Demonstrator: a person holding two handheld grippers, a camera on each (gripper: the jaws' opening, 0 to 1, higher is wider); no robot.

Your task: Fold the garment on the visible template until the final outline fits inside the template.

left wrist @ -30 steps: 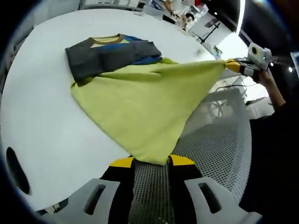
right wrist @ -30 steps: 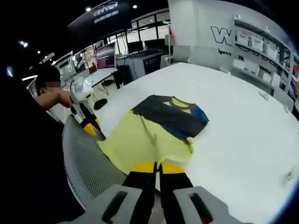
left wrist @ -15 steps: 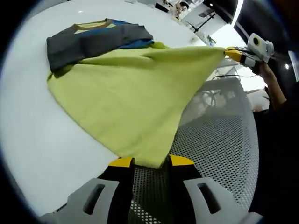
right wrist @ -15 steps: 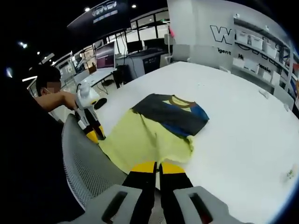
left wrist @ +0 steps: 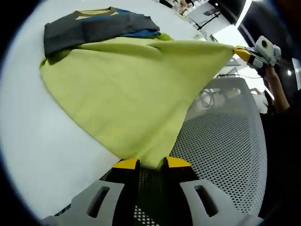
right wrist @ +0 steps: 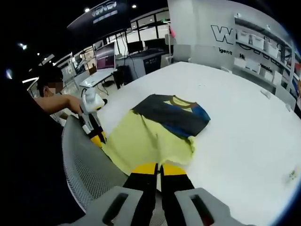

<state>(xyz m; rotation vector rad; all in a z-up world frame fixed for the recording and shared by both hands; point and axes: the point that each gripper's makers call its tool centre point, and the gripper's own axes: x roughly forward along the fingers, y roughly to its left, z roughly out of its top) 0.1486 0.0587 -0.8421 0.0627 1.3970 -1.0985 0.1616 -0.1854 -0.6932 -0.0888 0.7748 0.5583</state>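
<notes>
Holding the hem stretched between your two grippers, you are in the middle of the lengthwise fold, as I judge it. The white bench [right wrist: 235, 108] carries the upper part of the garment [left wrist: 127, 84], where the dark sleeves and the blue chest already lie folded in; the yellow-green lower part is lifted off the bench edge, above a grey mesh chair [left wrist: 221, 155]. I cannot make out a template outline on the bench, so take the folded dark band as your guide.

The left gripper [left wrist: 146, 163] has its jaws closed narrow on one hem corner. The right gripper [right wrist: 157, 167] also has its jaws pinched on the cloth edge; in the left gripper view it [left wrist: 242, 51] holds the far corner taut.

To do this step well, keep both corners at equal height and equal tension, carry them together over the collar [right wrist: 181, 101], and lay the hem down flat, so no slack falls outside the dark band.
</notes>
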